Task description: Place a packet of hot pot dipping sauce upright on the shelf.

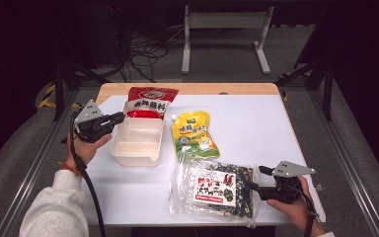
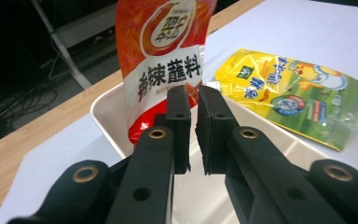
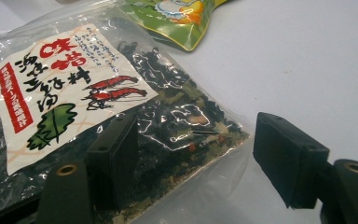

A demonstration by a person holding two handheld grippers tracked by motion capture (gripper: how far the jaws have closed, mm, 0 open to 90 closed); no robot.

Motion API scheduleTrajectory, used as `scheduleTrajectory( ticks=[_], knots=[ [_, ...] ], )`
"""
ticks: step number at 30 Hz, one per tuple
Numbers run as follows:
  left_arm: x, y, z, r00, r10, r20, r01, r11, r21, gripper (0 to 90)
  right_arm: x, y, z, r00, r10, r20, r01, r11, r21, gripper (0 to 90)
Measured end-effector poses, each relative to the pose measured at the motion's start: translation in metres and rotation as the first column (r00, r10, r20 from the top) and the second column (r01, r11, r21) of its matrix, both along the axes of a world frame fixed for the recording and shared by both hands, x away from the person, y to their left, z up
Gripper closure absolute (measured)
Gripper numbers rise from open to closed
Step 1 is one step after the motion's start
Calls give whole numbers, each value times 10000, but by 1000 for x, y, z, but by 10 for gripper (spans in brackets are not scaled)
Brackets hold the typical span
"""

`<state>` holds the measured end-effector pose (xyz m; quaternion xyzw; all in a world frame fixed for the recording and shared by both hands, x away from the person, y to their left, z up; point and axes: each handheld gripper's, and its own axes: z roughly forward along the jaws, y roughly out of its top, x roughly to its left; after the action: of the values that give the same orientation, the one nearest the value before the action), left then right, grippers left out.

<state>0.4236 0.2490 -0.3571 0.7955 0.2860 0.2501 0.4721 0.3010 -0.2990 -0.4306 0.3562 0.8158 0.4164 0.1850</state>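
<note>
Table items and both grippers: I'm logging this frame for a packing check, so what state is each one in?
Red sauce packet: sealed, lower end inside the tub, top leaning over the far rim.
White tub: open, no lid.
Yellow spout pouch: flat on the table, cap on.
Clear seaweed bag: sealed, lying flat.
Left gripper: shut, holding nothing.
Right gripper: open, jaws astride the seaweed bag's corner.

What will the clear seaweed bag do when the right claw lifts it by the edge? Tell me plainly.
The clear seaweed bag will probably sag, since its film is thin and wrinkled. The glossy plastic may slip between the right claw pads. Its loose dried contents look light and would likely shift toward the low end.
</note>
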Motion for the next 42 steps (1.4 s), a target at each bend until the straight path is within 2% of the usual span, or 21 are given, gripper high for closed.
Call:
scheduleTrajectory(
  ticks=[2,4,9,12,15,18,20,21,22,27,31,36,39,41,42],
  knots=[
    [-12,2,0,9999,-147,81,147,9999,19,832,0,-2,0,10000,-37,1,37,10000,35,330],
    [-24,0,-1,9992,-387,126,385,9990,212,842,0,-2,0,10000,-1,-7,1,10000,-13,336],
    [-58,-13,-4,9928,-1178,234,1161,9910,672,860,-3,1,-1,9996,278,-55,-279,9996,-95,364],
    [-73,-20,-12,9881,-1536,66,1522,9834,989,859,-5,3,-1,9991,412,-104,-413,9991,-130,400],
    [-87,-25,-20,9817,-1881,-281,1899,9777,894,852,-8,4,-1,9985,521,-137,-524,9984,-204,432],
    [-97,-31,-27,9750,-2182,-421,2213,9707,935,849,-10,4,-2,9982,577,-154,-581,9979,-294,444],
    [-102,-35,-32,9721,-2291,-508,2330,9680,928,844,-11,4,-3,9982,568,-180,-573,9980,-285,460],
    [-104,-38,-34,9683,-2416,-629,2466,9651,887,840,-11,3,-3,9981,589,-190,-595,9978,-299,464],
    [-104,-38,-34,9683,-2416,-629,2466,9651,887,838,-11,3,-3,9981,589,-190,-595,9978,-299,464],
    [-109,-49,-49,9546,-2776,-1081,2865,9549,781,818,-16,2,-5,9975,656,-271,-667,9969,-421,501],
    [-111,-58,-61,9374,-3113,-1563,3243,9437,656,793,-20,0,-7,9962,789,-354,-807,9954,-508,549],
    [-116,-70,-78,9094,-3533,-2196,3748,9249,640,765,-26,-1,-8,9935,1066,-408,-1093,9915,-703,652],
    [-120,-77,-86,8988,-3603,-2496,3873,9195,673,746,-29,-2,-9,9913,1218,-495,-1251,9896,-706,722],
    [-122,-80,-90,8950,-3622,-2605,3947,9150,838,721,-31,-2,-12,9898,1289,-600,-1329,9888,-681,748],
    [-123,-80,-91,8902,-3673,-2694,3975,9152,657,713,-33,-3,-13,9892,1311,-653,-1352,9889,-623,764]
  ],
)
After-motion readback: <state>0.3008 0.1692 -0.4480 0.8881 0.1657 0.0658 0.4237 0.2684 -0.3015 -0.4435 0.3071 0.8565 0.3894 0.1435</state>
